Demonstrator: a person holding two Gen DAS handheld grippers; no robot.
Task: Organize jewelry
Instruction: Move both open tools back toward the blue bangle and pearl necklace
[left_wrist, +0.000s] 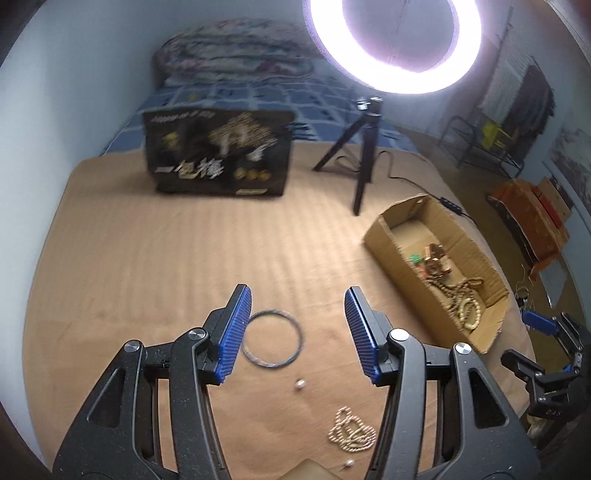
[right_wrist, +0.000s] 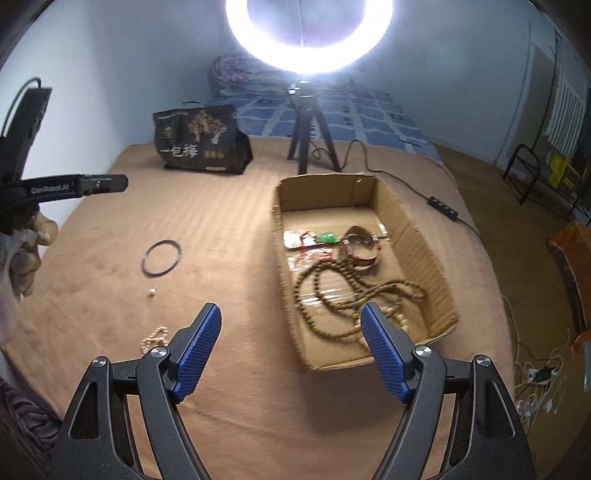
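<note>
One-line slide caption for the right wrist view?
Open right gripper hovers empty beside a cardboard box of bead necklaces; a black ring and pearls remain on the blanket.

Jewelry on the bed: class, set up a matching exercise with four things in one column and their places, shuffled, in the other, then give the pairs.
Things:
1. dark ring bangle
2. brown bead necklace
3. pearl strand
4. black printed bag

Places:
A. inside the cardboard box
B. standing at the far end of the tan blanket, left of the tripod
C. flat on the blanket, left of the box
D. heaped on the blanket, nearest the camera

Pairs: 1-C, 2-A, 3-D, 4-B
</note>
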